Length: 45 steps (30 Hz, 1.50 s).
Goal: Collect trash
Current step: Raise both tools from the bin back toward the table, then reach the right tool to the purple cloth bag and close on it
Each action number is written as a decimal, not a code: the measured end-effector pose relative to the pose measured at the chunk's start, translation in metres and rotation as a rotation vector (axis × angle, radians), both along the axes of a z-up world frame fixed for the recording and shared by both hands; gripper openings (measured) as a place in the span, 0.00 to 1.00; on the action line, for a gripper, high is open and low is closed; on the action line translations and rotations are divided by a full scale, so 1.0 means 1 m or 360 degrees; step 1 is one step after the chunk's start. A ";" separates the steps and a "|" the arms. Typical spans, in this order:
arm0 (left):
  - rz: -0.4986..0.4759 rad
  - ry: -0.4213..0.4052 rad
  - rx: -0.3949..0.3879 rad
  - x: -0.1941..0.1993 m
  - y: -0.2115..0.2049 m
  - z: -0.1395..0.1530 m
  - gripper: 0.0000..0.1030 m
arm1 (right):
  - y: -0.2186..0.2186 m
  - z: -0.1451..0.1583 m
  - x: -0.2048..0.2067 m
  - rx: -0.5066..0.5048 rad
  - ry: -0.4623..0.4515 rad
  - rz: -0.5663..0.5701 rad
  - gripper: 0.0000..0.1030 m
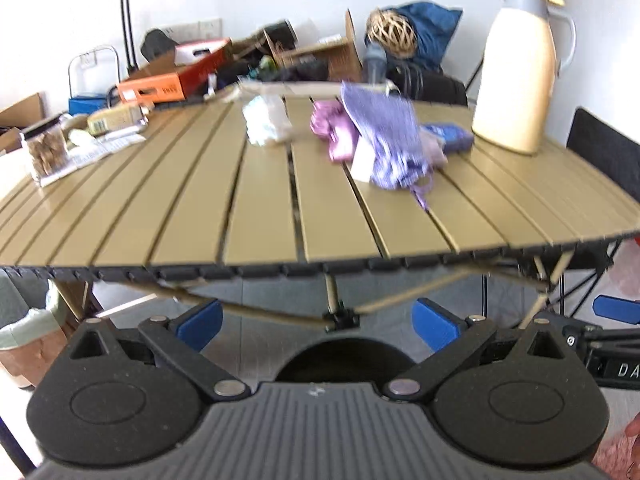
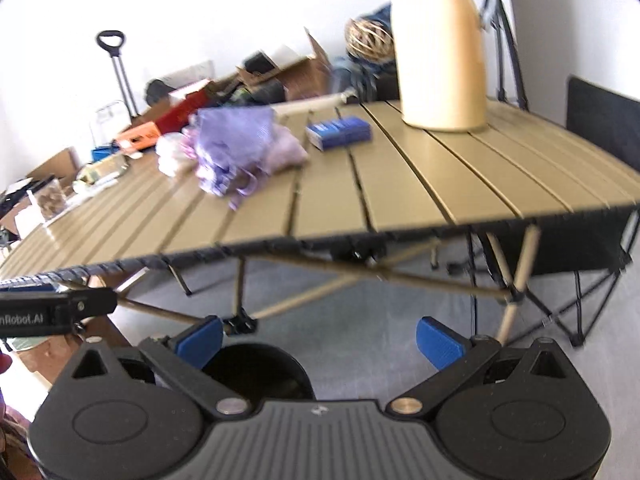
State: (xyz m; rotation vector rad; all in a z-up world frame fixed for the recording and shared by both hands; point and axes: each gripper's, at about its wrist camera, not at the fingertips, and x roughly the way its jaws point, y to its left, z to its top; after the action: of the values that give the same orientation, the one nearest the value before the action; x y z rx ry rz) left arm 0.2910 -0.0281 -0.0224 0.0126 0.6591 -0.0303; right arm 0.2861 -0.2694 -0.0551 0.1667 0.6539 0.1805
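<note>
1. The left gripper is held low in front of the table's near edge, below the tabletop level. Its two blue fingers stand wide apart and nothing is between them, so it is released.
2. The right gripper is also below the near edge, fingers spread, holding nothing. A dark round bin shows just behind its left finger, on the floor.
3. In the right wrist view the left gripper's body appears at 9 o'clock; in the left wrist view the right gripper's blue finger shows at 3 o'clock.
4. The slatted olive table fills the middle of both views.
5. The trash lies toward the table's far side: a crumpled purple mesh bag at 1 o'clock from the left gripper, touching a pink crumpled wrapper on its 9 o'clock side.
6. A white crumpled tissue sits at 12 o'clock, near the pink wrapper but apart from it.
7. A blue small box lies just beside the purple bag, toward 3 o'clock.
8. A cream thermos jug stands upright at 2 o'clock.
9. A clear jar of nuts stands at 10 o'clock on a paper sheet.
10. Behind the table, boxes and an orange carton are piled against the wall.
</note>
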 end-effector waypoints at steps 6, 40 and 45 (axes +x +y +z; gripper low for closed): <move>0.0063 -0.0081 -0.0033 0.004 0.018 0.018 1.00 | 0.018 0.017 0.010 -0.0010 -0.0091 0.0063 1.00; 0.0216 -0.0300 -0.0112 0.097 0.073 0.047 1.00 | 0.071 0.050 0.132 0.0010 -0.0347 0.0043 1.00; 0.0210 -0.0289 -0.0120 0.118 0.076 0.045 1.00 | 0.085 0.038 0.161 0.0006 -0.0308 0.0053 1.00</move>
State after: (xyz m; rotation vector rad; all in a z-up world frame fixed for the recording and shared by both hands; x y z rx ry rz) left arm 0.4088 0.0480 0.0223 -0.1000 0.4758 0.0723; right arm 0.4467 -0.1844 -0.0171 0.1397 0.4641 0.2271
